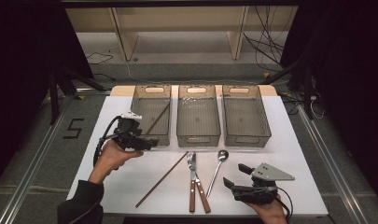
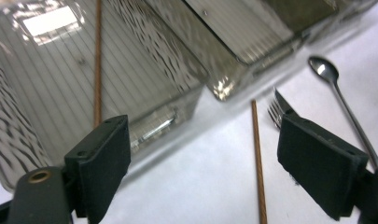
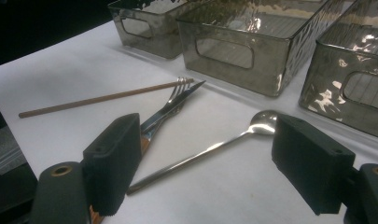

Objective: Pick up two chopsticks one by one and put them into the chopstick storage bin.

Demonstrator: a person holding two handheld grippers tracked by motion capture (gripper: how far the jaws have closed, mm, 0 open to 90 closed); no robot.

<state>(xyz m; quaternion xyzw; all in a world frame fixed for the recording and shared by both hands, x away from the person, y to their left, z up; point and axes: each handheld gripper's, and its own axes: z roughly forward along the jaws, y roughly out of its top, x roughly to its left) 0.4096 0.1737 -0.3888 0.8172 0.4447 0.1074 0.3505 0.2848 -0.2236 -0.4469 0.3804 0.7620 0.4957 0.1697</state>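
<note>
My left gripper (image 1: 147, 141) hangs just in front of the left bin (image 1: 151, 91), jaws wide apart and holding nothing; one chopstick (image 1: 157, 118) lies inside that bin; the second chopstick (image 1: 161, 179) lies on the table (image 1: 298, 140) in front of the bin, beside the fork (image 1: 192, 179); my right gripper (image 1: 235, 176) is also wide open and empty, far right of the bin, near the spoon (image 1: 216, 171).

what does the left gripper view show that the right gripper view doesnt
Left gripper view alone: a chopstick lying inside the left bin, seen through its ribbed floor, framed by the open left hand-held gripper.

Right gripper view alone: the handle cut-outs on the bins' front walls and the spoon's whole handle.

Both share: the loose chopstick on the table, the fork and knife tips, the spoon bowl.
</note>
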